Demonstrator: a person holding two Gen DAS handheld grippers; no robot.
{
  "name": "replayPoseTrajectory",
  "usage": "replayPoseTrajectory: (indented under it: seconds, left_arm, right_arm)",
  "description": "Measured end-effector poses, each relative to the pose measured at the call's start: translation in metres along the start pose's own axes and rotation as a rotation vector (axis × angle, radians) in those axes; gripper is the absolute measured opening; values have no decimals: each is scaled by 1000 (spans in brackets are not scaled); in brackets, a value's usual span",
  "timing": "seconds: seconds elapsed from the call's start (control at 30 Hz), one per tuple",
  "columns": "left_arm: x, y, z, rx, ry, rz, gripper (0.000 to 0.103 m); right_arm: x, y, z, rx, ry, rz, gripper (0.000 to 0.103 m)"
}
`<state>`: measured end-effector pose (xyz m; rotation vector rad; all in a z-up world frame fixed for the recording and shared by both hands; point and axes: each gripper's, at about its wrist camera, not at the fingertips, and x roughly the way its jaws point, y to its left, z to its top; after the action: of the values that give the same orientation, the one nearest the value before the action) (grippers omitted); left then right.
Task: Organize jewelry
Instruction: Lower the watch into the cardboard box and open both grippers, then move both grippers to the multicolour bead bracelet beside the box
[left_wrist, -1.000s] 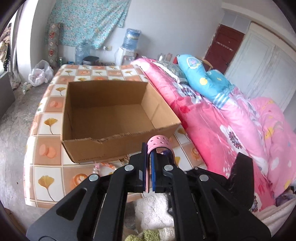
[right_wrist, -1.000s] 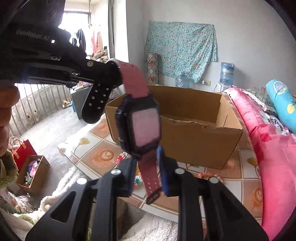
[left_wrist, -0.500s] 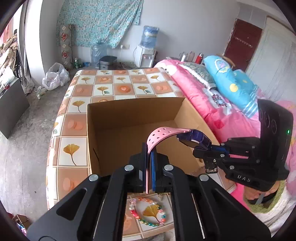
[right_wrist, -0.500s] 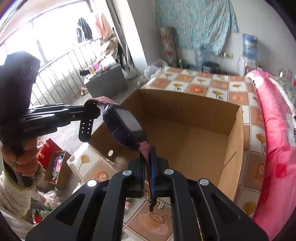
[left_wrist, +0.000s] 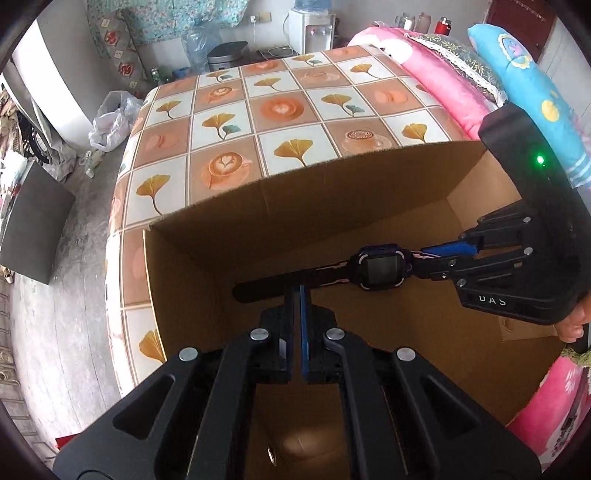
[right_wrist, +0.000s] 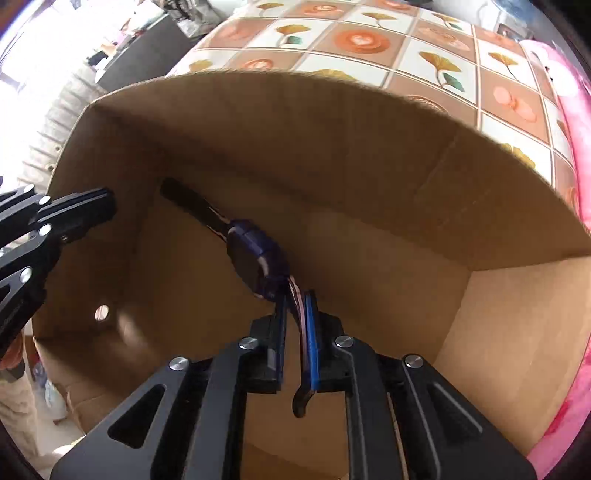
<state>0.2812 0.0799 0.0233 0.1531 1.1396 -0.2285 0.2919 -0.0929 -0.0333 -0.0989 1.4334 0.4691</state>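
Note:
A dark blue smartwatch (left_wrist: 382, 271) with a pink strap is stretched out low inside the open cardboard box (left_wrist: 332, 206). My right gripper (right_wrist: 295, 306) points down into the box. Its jaws are opening, with the strap's near end loose between them and a gap on the left side. In the left wrist view my right gripper (left_wrist: 428, 258) comes in from the right at the watch's end. My left gripper (left_wrist: 297, 291) is shut, the far strap running just past its tips. From the right wrist view my left gripper (right_wrist: 109, 206) stands apart from the strap's end of the watch (right_wrist: 255, 258).
The box (right_wrist: 332, 147) stands on a table with a tiled leaf-and-coffee pattern cloth (left_wrist: 280, 110). Pink bedding (left_wrist: 443, 81) lies along the right side. A person's hand (left_wrist: 572, 325) holds the right gripper. A small hole (right_wrist: 101, 313) shows in the box's left wall.
Both grippers have moved forward over the box and tipped down into it. The watch went from above the front rim to low inside. The strap is no longer clamped in my left gripper.

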Motion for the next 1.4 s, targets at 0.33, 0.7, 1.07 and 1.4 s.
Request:
replayPoseTrajectory:
  seconds: [0.33,0.7,1.07,1.4]
  left_arm:
    - [-82,22,-20,-70,-284,0,43]
    - [-137,68,-149,-258,-427,98,83]
    - [-72,34,-231,-305,-271,46,84]
    - [-6,-4,-232,-186,-137,222,84]
  right_arm:
    - [-35,24,-10,-61,-160,-71,39]
    - [35,42,6,4,37,40,38]
    - [-93,63,-80,-44,-250,53,46]
    - [-94,79,-228,-17,-453,103,53]
